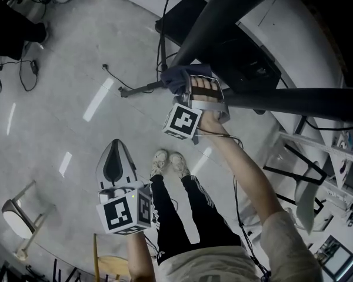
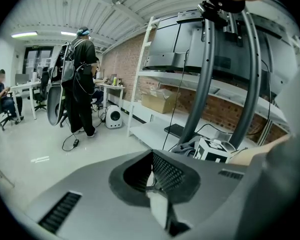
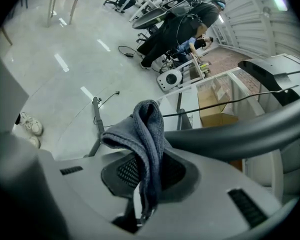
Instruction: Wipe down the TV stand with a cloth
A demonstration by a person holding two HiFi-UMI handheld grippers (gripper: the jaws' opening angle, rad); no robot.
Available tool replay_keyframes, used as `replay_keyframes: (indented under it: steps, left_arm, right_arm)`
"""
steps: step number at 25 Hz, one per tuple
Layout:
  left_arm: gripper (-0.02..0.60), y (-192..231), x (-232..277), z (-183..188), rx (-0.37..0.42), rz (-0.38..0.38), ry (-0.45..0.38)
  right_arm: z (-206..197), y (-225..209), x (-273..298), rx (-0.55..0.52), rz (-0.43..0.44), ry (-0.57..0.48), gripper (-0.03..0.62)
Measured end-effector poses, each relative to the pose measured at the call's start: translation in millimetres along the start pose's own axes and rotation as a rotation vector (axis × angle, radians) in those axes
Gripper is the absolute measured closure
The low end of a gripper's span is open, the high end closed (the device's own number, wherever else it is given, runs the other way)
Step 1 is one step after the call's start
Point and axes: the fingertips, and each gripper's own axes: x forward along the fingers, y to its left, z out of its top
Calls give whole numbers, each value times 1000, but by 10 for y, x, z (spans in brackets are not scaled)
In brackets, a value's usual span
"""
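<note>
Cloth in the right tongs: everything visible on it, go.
The cloth is grey-blue with a microfibre look, bunched into a fold. The right tongs are shut on its lower end; its looped top stands above them and droops to one side. It appears pressed against the stand's dark tube. Nothing else touches it.

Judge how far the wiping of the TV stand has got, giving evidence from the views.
Done: the right gripper is shut on the grey cloth, so the cloth is picked up. In hand: the cloth is held up at the TV stand's dark tube, though contact is unclear. Left: nothing shows which parts are wiped, so treat the whole stand as remaining. The left gripper hangs shut and empty.
</note>
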Motion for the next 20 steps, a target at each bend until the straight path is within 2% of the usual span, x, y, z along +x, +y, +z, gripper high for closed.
replay_keyframes:
  steps: [2, 6, 10, 12, 16, 20]
  left_arm:
    - [566, 6, 14, -35, 2, -1, -3]
    - [566, 16, 29, -45, 1, 0, -13]
    - [566, -9, -27, 87, -8, 0, -38]
    - [566, -19, -92, 273, -12, 2, -75]
    - [566, -114, -370, 732, -47, 3, -148]
    - [566, -353, -773, 1405, -34, -32, -268]
  right_arm:
    - [19, 27, 1, 15, 8, -8, 536]
    - [-25, 28, 39, -23, -15, 15, 537]
    - [35, -25, -79, 31, 10, 2, 536]
    - [120, -128, -236, 117, 32, -24, 537]
    - [310, -536, -874, 369, 55, -108, 536]
    - [525, -1351, -1725, 621, 14, -288, 536]
